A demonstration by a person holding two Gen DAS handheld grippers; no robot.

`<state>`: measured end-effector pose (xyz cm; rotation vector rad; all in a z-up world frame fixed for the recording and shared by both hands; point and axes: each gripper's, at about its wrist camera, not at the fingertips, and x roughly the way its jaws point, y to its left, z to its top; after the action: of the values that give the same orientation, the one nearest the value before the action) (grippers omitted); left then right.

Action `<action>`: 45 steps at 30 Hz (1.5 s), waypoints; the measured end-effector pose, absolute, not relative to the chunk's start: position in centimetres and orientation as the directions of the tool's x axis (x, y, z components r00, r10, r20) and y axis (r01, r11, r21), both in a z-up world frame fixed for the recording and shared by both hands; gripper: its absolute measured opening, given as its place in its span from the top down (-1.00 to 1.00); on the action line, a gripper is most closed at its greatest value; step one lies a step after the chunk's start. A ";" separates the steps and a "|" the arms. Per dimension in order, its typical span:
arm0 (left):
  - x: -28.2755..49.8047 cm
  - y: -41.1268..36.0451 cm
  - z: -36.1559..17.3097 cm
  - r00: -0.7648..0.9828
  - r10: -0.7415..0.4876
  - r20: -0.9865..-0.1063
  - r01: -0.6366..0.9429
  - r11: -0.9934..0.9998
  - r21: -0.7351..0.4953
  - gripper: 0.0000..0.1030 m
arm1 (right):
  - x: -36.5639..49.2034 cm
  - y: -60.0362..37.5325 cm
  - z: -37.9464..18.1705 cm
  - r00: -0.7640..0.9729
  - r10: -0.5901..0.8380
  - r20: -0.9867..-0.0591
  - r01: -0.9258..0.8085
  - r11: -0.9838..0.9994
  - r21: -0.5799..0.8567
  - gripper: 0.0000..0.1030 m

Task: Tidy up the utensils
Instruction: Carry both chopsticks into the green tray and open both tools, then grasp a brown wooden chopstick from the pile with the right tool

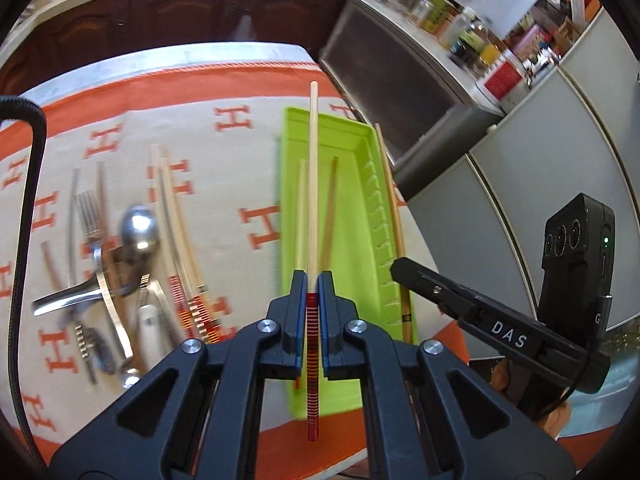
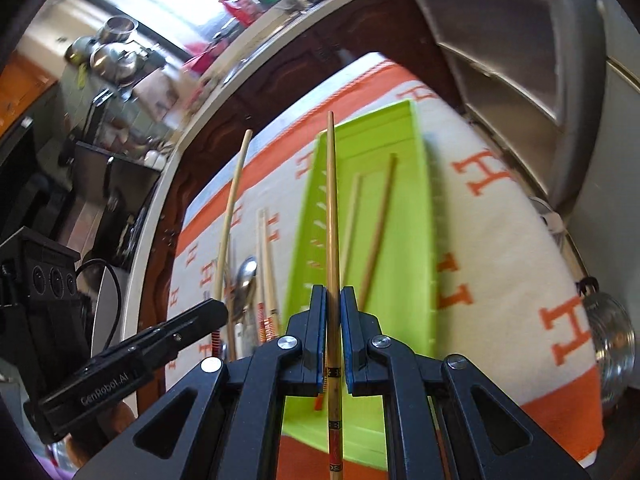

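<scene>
A lime green tray point(image 1: 360, 168) lies on an orange-and-white cloth point(image 1: 224, 168) and holds two chopsticks point(image 1: 329, 208). My left gripper point(image 1: 313, 280) is shut on a pale chopstick with a red striped end point(image 1: 313, 184), held above the tray's left part. My right gripper point(image 2: 333, 294) is shut on a tan chopstick with black and red marks point(image 2: 331, 208), held above the tray point(image 2: 404, 208). In the left wrist view the right gripper point(image 1: 404, 270) shows at the tray's right edge with its chopstick point(image 1: 390, 192). The left gripper point(image 2: 216, 308) shows in the right wrist view.
Left of the tray lies a loose pile: fork point(image 1: 86, 216), spoon point(image 1: 138, 228), knives and several striped chopsticks point(image 1: 176, 232). Grey cabinets point(image 1: 520, 168) stand right of the table. A metal pot point(image 2: 612, 344) sits at the table's right edge.
</scene>
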<state>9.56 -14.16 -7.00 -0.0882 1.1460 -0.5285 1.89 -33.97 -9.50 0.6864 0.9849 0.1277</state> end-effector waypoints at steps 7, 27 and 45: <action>10.7 -16.9 -9.0 0.283 -0.411 -0.867 0.378 0.878 -0.293 0.93 | 3.2 -36.0 -10.8 0.550 0.344 -0.761 0.255 0.799 0.545 0.82; 7.7 -10.8 -7.1 0.417 -0.320 -0.851 0.339 0.923 -0.181 0.92 | 4.0 -31.5 -10.9 0.558 0.307 -0.771 0.231 0.835 0.499 0.33; 5.4 2.1 -5.7 0.506 -0.195 -0.840 0.121 0.980 -0.155 0.92 | 3.2 -26.1 -8.3 0.541 0.350 -0.765 0.100 0.876 0.472 0.33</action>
<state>5.37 2.13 -5.70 -0.0793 1.0226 -0.1913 3.21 -26.12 -8.32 0.5016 0.9990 0.1564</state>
